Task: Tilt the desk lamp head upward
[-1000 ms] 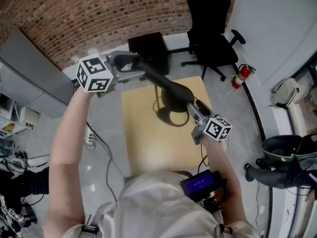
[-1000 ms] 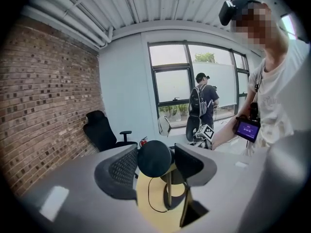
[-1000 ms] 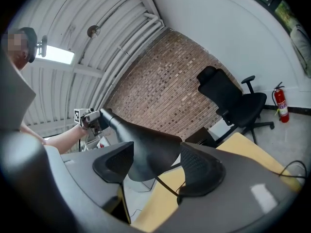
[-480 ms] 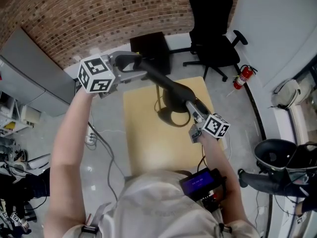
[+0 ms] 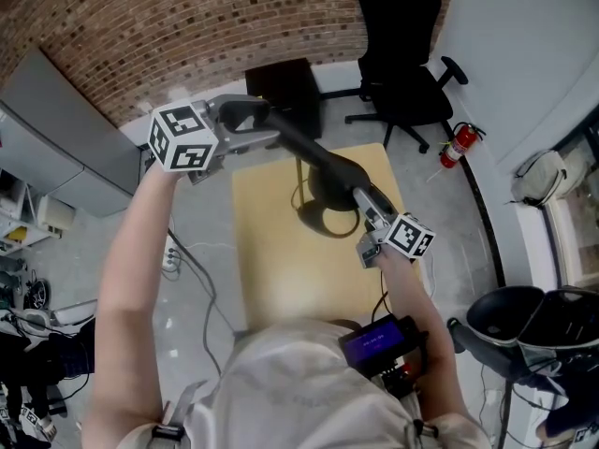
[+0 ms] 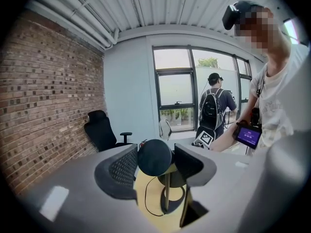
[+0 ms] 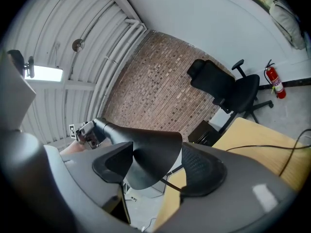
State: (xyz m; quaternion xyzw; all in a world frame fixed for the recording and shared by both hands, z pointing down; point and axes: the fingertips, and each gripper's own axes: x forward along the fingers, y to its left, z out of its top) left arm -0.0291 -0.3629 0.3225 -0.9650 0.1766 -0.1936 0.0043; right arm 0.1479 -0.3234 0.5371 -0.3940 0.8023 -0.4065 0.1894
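Lamp head (image 5: 339,174) hangs right above the base (image 6: 175,201), at the low end of the sloping arm (image 5: 295,143); the base stands on the surface (image 5: 281,279). Right gripper (image 7: 156,152) has its jaws wide astride the lamp head, and they have just been closing on it. From where I stand the pads do not look pressed home yet. Left gripper (image 6: 155,152) has its jaws closed on the arm's rounded top end, high above the base and out to one side of it. I'd say the lift should wait until the right jaws sit square on the lamp head. Then the rim should rise slowly about its joint, gently squeezed, while the left hold keeps the arm steady and the base flat.
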